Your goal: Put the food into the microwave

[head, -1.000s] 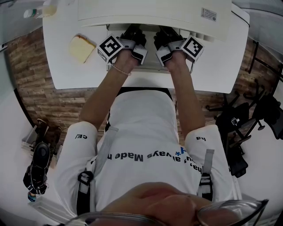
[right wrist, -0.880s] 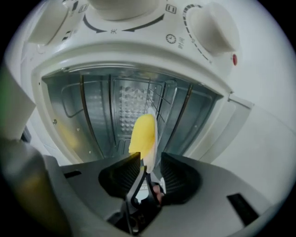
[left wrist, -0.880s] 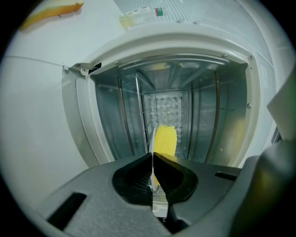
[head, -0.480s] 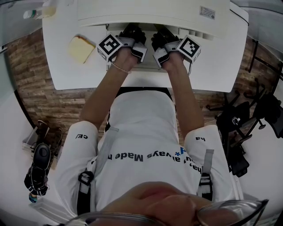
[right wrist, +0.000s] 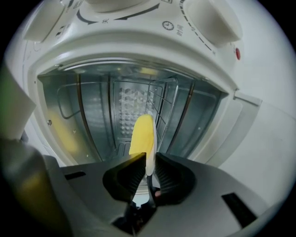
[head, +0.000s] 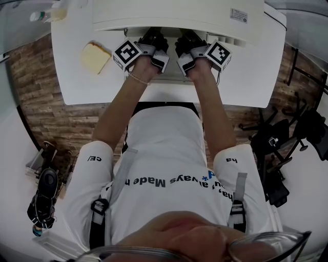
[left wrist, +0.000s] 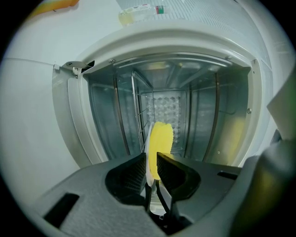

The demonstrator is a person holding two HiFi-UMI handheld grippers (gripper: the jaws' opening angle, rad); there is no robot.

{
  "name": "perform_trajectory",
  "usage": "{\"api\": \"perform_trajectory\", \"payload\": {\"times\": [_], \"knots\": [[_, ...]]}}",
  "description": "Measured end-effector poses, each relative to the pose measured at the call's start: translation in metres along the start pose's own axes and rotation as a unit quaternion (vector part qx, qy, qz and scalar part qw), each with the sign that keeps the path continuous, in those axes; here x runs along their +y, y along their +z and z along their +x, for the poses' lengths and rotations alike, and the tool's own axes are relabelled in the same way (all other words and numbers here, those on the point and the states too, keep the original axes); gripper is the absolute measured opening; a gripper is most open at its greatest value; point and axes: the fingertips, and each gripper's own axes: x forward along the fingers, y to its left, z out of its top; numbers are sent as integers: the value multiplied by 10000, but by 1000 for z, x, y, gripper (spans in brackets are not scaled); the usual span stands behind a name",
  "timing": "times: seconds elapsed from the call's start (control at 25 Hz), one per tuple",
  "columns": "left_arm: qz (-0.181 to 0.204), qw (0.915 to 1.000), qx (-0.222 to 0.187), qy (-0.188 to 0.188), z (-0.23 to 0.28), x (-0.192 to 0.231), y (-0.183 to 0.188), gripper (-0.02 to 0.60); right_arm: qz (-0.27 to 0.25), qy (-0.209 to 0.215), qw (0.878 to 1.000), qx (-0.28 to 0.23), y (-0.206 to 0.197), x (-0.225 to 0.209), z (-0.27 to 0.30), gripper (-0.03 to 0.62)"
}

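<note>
A white plate (left wrist: 148, 149) with yellow food (left wrist: 161, 137) on it is seen edge-on inside the open microwave (head: 179, 13). Both grippers reach into the cavity. My left gripper (left wrist: 151, 162) has the plate's rim between its jaws, which are opening; the rim lies against the left pad and a gap shows at the other pad. My right gripper (right wrist: 149, 162) is shut on the opposite rim (right wrist: 150, 159), with the food (right wrist: 142, 134) beyond it. In the head view the left gripper (head: 154, 37) and right gripper (head: 187, 38) have their tips hidden under the microwave's top.
A wire rack and metal walls (left wrist: 138, 106) line the cavity. The microwave's dials (right wrist: 212, 18) sit to the right of the opening. On the white table (head: 256, 77), a pale slice of food (head: 95, 56) lies at the left and a bottle (head: 48, 13) at the far left corner.
</note>
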Motion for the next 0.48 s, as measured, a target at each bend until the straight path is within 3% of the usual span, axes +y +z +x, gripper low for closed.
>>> {"api": "perform_trajectory", "payload": {"times": [0.24, 0.48], "knots": [[16, 10000, 38, 19, -4, -4, -4, 138, -15, -110, 9999, -92, 3, 0, -10, 94], [187, 9997, 43, 158, -19, -1, -5, 153, -198, -316, 9992, -112, 5, -4, -22, 98]]}}
